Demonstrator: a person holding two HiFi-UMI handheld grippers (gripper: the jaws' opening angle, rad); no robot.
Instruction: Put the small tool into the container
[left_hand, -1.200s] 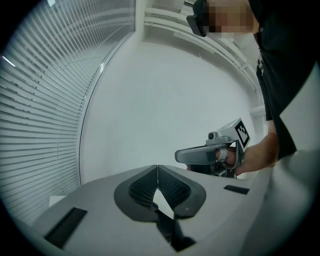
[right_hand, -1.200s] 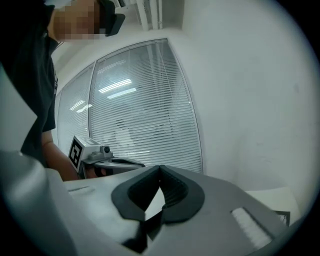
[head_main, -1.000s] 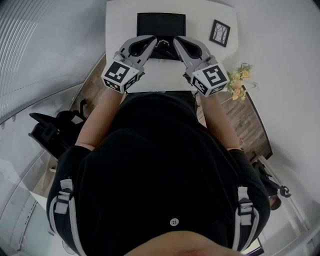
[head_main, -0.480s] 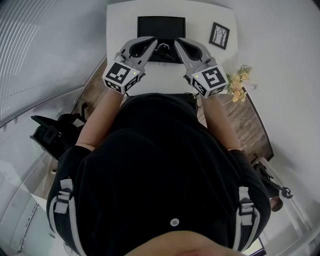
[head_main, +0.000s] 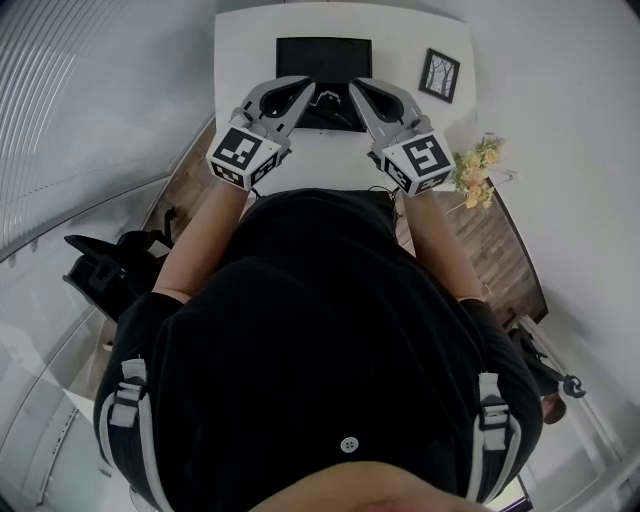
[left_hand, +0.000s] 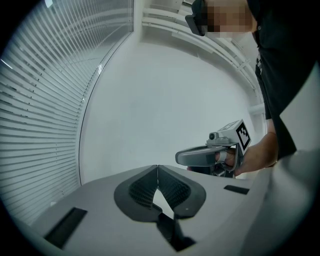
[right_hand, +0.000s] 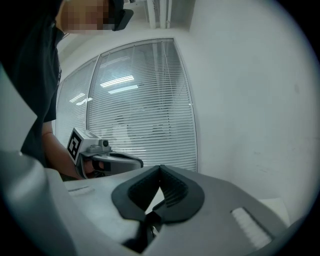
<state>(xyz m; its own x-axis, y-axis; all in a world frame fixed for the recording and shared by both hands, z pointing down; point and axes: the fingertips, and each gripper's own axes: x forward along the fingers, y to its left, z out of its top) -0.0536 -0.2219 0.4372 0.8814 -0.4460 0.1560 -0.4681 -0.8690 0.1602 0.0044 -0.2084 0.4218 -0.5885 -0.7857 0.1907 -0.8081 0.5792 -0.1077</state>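
A black rectangular container (head_main: 323, 52) lies on the white table (head_main: 243, 60) at its far side. My left gripper (head_main: 305, 92) and right gripper (head_main: 356, 90) are held side by side at chest height, their tips over the container's near edge. Both point upward: the left gripper view shows the shut jaws of the left gripper (left_hand: 158, 168) against a bare wall, with the right gripper (left_hand: 212, 153) beside them. In the right gripper view the right gripper (right_hand: 160, 168) is shut too, empty, with window blinds behind. A small pale thing (head_main: 326, 93) shows between the tips; I cannot tell what it is.
A small framed picture (head_main: 439, 71) stands on the table's right corner. A bunch of flowers (head_main: 474, 170) sits off the table's right side above the wooden floor. Black equipment (head_main: 100, 268) stands at the left by the blinds (right_hand: 130, 120).
Both grippers have drifted slightly farther out over the table. Their jaws stay shut.
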